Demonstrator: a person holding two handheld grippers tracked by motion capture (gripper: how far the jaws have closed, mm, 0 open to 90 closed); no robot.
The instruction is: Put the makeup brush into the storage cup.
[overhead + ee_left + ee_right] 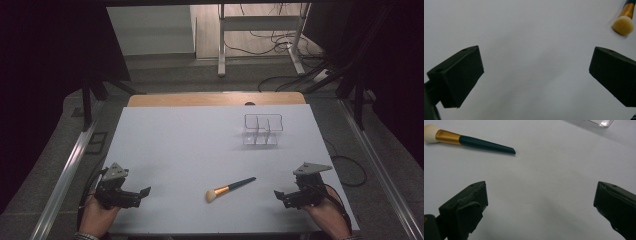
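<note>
While both tools sit released, I keep the makeup brush (229,189) flat on the surface between the left tool (146,191) and right tool (276,194), reachable by either.

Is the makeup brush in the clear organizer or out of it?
Out. The makeup brush lies flat on the white table, well short of the clear organizer, whose compartments look empty.

A white-topped table (175,145) carries a makeup brush with dark handle, gold ferrule and pale bristles (230,189) at lower centre, and a clear plastic divided organiser (262,130) at upper right.
</note>
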